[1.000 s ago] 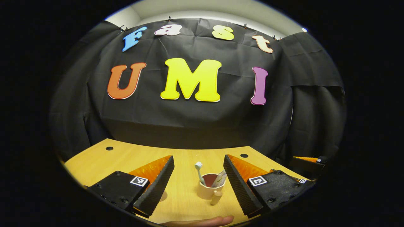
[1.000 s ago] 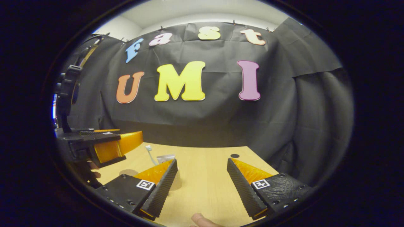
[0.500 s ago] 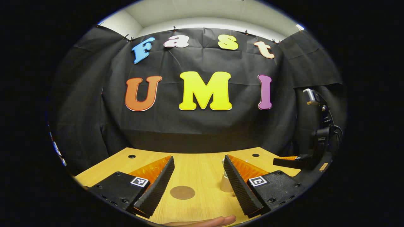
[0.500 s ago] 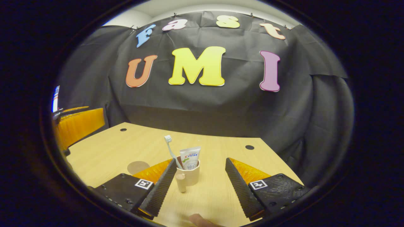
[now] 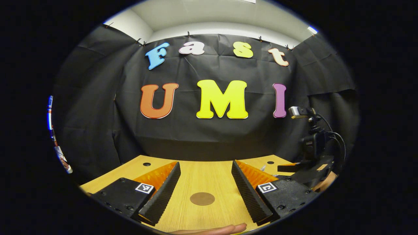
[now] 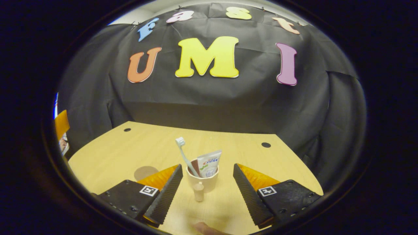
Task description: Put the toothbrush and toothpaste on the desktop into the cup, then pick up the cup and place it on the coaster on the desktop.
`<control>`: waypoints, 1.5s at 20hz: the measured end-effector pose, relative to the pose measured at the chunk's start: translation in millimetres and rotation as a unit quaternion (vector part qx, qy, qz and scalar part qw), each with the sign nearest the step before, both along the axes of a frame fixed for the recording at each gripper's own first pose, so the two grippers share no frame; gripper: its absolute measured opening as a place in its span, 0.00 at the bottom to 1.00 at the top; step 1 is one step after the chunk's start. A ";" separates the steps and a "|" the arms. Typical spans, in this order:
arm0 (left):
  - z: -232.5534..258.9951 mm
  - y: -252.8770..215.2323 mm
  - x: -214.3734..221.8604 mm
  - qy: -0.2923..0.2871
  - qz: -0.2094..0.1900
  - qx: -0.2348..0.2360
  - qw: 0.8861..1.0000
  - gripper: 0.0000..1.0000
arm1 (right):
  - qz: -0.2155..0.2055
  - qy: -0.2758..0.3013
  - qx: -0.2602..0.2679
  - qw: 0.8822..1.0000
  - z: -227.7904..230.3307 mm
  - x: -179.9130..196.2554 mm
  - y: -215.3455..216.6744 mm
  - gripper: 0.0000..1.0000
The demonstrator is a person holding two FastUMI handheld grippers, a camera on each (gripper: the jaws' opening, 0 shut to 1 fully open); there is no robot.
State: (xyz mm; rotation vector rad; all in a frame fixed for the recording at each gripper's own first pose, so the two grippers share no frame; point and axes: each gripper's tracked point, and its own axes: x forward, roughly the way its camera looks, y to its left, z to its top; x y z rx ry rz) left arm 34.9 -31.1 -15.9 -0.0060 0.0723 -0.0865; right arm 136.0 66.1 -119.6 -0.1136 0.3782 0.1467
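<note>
Now both grippers hang spread wide above the wooden desktop [image 6: 124,153].

Between the parted fingers of the right gripper [image 6: 206,191] stands the cup [image 6: 202,179], handle toward the camera, holding the upright toothbrush [image 6: 184,156] and toothpaste [image 6: 209,164]. The round brown coaster [image 5: 202,198] lies bare between the released fingers of the left gripper [image 5: 205,189], apart from the cup.

Wooden table [image 6: 130,150] with small dark holes [image 6: 265,144], possibly grommets.
</note>
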 end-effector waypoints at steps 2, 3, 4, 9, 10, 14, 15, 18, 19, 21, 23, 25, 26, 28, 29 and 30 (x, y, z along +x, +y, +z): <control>-0.2 1.9 -0.9 0.001 0.001 0.002 1.000 0.99 | 0.001 0.023 -0.006 1.000 -5.8 5.7 4.1 0.95; 1.0 3.4 -3.3 -0.001 0.001 0.006 1.000 0.99 | -0.001 0.039 -0.005 0.999 -8.6 7.7 5.4 0.95; 5.0 4.0 -5.1 -0.008 0.000 0.008 1.000 1.00 | -0.001 0.052 -0.004 0.999 -10.0 9.2 7.1 0.98; 9.5 11.7 0.4 -0.025 0.000 0.008 1.000 0.99 | -0.008 0.107 -0.018 0.994 -21.1 21.3 9.7 0.95; 7.6 14.4 2.2 -0.022 0.003 0.007 1.000 0.99 | -0.006 0.123 -0.019 0.992 -24.5 23.7 12.2 0.95; 2.8 21.3 7.9 -0.017 0.010 0.007 1.000 0.99 | -0.001 0.191 -0.041 0.981 -49.4 30.2 16.7 0.95; 1.5 24.1 9.0 -0.014 0.012 0.005 1.000 0.99 | -0.001 0.208 -0.048 0.977 -55.4 29.1 16.5 0.95; -1.1 30.0 11.3 -0.010 0.015 -0.001 1.000 0.99 | -0.002 0.250 -0.051 0.967 -70.0 30.7 22.4 0.95; -0.5 31.3 11.0 -0.010 0.016 -0.002 1.000 0.99 | -0.005 0.251 -0.061 0.966 -72.6 33.2 20.4 0.96; 0.4 32.9 11.1 -0.010 0.017 -0.001 1.000 0.99 | -0.016 0.266 -0.069 0.961 -81.7 36.6 17.7 0.97; 0.1 37.7 10.6 -0.012 0.021 0.002 1.000 0.99 | -0.029 0.282 -0.075 0.956 -90.6 37.8 15.5 0.91; 0.7 43.1 13.2 -0.014 0.027 0.005 1.000 0.99 | -0.034 0.292 -0.077 0.953 -97.9 40.3 17.1 0.89; 1.1 45.0 13.5 -0.014 0.029 0.005 0.999 0.99 | -0.037 0.296 -0.079 0.951 -99.6 40.7 17.1 0.90; -1.9 46.6 12.8 -0.012 0.032 0.005 0.999 0.99 | -0.048 0.305 -0.080 0.948 -104.1 39.5 17.9 0.91; -0.9 48.2 13.4 -0.012 0.034 0.006 0.999 0.99 | -0.052 0.309 -0.084 0.946 -107.2 38.9 17.3 0.90; -1.0 48.4 13.5 -0.013 0.033 0.005 0.999 0.99 | -0.052 0.311 -0.090 0.945 -106.5 38.5 18.2 0.89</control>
